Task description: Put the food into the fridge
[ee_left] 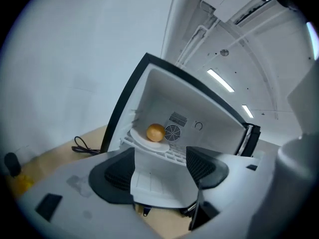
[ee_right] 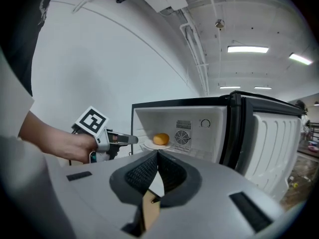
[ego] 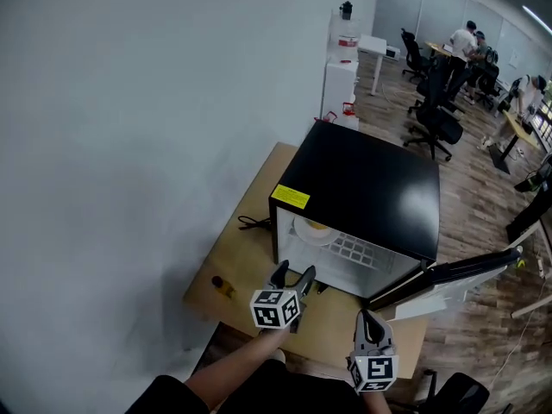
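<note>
One orange food in fridge, beyond gaping empty left tongs; right tongs closed.

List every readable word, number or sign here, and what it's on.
No text is legible.
Yellow label on the mini fridge: print too small to read.
Marker cube on left gripper and on right gripper: square patterns, no words.
Dial inside: no readable numbers.

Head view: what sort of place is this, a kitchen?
Probably an open office or lab, not a kitchen: swivel chairs and desks with people at work fill the far end, and the fridge is a small one standing on a table.
</note>
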### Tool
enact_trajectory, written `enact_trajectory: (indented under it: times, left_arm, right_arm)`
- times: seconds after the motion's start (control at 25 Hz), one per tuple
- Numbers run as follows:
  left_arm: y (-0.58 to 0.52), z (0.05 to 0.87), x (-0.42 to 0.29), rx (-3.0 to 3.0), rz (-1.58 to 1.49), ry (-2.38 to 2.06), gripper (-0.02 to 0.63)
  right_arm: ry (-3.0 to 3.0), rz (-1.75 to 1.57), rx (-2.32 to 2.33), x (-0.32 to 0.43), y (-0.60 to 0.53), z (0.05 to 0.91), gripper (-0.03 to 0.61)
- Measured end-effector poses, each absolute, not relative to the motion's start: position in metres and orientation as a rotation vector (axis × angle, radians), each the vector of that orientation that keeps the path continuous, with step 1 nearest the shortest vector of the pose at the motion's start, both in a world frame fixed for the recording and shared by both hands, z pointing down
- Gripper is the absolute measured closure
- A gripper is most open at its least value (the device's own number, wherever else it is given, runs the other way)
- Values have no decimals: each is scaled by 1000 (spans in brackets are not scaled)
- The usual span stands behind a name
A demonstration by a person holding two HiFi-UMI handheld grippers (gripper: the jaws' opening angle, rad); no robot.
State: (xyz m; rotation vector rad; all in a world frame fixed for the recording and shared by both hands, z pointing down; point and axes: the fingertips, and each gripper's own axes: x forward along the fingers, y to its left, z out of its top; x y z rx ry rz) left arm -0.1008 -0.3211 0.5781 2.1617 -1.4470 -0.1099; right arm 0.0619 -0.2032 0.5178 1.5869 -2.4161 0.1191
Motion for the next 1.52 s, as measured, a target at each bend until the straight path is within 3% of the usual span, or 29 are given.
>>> enact_trajectory:
  times: [0.36, 0.4, 0.48, 0.64, 1.52]
  left_arm:
    - [-215, 525, -87, 2304, -218, -1546, 326]
    - [-204, 521, -88, 2307, -238, -1566, 356]
    - [-184, 515, -86, 2317, -236, -1601, 515]
    - [-151, 521, -62, 2340, -57, -1633, 584]
    - [-52, 519, 0, 2377, 15, -1734, 594]
  right_arm:
    - [-2510, 243, 1587, 98, -174, 511, 518]
    - [-2527, 238, 1592, 103, -169, 507, 518]
    - [-2513, 204, 1610, 114, -158, 504, 518]
    - [-2462, 179, 1650, 138, -141, 506, 518]
    - [-2509, 75, 1645, 196, -48, 496, 518]
